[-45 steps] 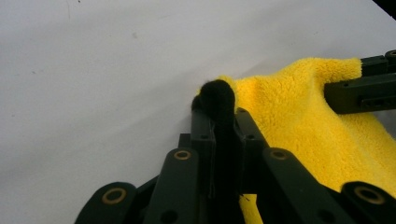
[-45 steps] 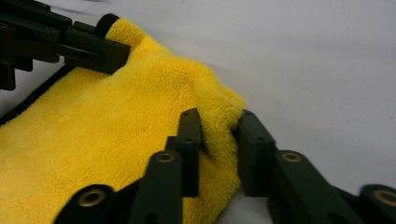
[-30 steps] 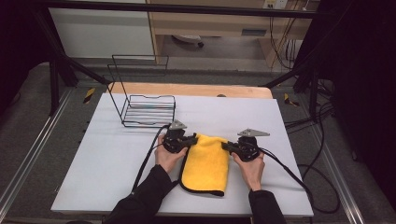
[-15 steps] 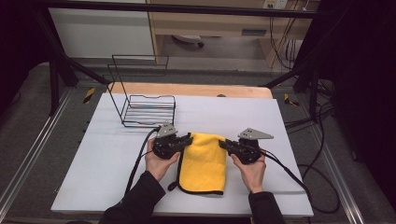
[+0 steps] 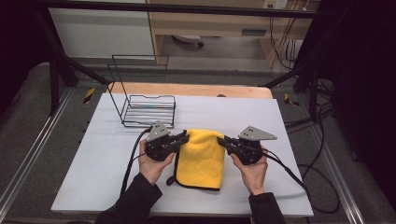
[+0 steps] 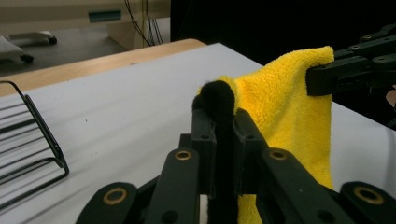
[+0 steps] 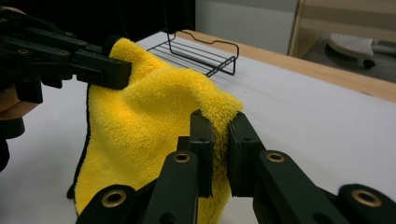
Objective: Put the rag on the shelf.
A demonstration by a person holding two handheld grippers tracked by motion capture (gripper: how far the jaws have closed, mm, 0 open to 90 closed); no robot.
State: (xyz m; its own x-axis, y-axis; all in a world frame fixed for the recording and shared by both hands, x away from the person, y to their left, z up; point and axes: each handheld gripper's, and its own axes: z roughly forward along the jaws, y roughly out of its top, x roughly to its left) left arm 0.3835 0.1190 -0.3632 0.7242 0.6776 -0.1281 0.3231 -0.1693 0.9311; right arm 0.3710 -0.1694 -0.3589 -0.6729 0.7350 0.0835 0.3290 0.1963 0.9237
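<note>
A yellow fleece cloth [image 5: 201, 156] with a black hem is stretched between both grippers, its far edge lifted and its near part draped down onto the white table [image 5: 289, 140]. My left gripper [image 5: 185, 136] is shut on the cloth's far left corner [image 6: 222, 95], where the black hem bulges above the jaws. My right gripper [image 5: 221, 140] is shut on the far right corner [image 7: 219, 109]. The cloth [image 7: 144, 135] sags between the two grips. A hand holds each gripper from the table's near side.
A black wire rack [image 5: 148, 109] stands at the back left of the table, close behind the left gripper, seen also as a rack [image 7: 201, 53] beyond the cloth. A wooden strip [image 5: 196, 89] edges the table's far side. Cables [image 5: 289, 172] trail from both grippers.
Both grippers have moved apart and a little toward the near side, with the cloth's far edge pulled wider and lifted between them.
</note>
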